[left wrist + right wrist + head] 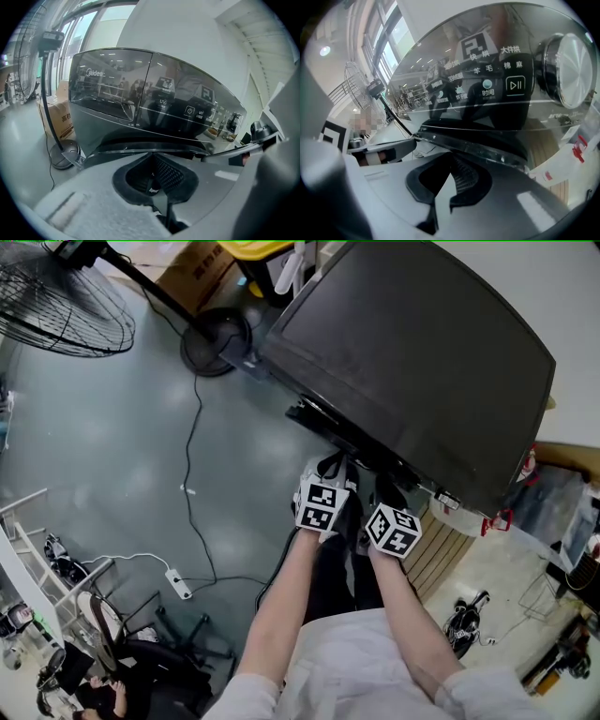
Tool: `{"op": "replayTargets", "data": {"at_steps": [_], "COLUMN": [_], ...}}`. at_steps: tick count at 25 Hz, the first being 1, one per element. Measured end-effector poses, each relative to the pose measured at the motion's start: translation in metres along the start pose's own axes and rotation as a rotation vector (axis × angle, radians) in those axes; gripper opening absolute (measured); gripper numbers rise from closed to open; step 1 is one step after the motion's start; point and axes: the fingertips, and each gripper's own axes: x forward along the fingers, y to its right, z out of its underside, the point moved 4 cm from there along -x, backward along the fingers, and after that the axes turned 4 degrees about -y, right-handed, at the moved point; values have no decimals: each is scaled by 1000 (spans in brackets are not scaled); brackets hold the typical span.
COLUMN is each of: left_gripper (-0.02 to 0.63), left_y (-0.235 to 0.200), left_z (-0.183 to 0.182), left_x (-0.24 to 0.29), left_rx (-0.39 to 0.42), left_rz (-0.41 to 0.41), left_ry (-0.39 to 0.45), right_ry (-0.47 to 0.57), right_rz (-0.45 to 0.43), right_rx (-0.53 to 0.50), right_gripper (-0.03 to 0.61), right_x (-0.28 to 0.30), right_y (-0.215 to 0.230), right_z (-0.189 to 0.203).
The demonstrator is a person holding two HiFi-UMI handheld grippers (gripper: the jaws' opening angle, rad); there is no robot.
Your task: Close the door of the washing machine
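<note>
Washing machine, dark and glossy, contents unseen

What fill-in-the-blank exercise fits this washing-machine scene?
1. The left gripper and the right gripper both have their jaws ___.
2. The white power strip lies on the grey ___.
3. The black pedestal fan stands at the glossy black washing machine's ___ in the head view.
Missing: shut; floor; left.

Left hand-held gripper jaws pressed together; dark glossy washing machine close ahead; fan stand left.
</note>
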Motion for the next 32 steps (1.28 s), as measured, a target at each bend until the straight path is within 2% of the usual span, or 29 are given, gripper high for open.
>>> {"op": "replayTargets", "data": {"at_steps": [8, 13, 19, 24, 29, 32], "left_gripper": [5, 6, 6, 5, 6, 5], "left_y": [0, 1, -1, 2, -2, 3], "left_z": [-2, -6, -8, -11, -11, -10], "left_x": [3, 7, 7, 14, 10, 0], "left_rx": [4, -27, -27, -84, -53, -22], "left_rz": [24, 52, 44, 81, 92, 82], "left_ry": [-1, 26, 15, 23, -11, -45], "right_ry": [30, 42, 74, 82, 35, 74], "right_rz": [11, -5, 8, 19, -91, -153], "right_rx": [38, 31, 69, 63, -76, -115], "right_gripper": [2, 2, 2, 2, 2, 2], "right_x": [4, 5, 6, 11, 6, -11], "right_y": [0, 1, 0, 2, -8, -19], "right_z": [0, -4, -4, -6, -13, -32]}}
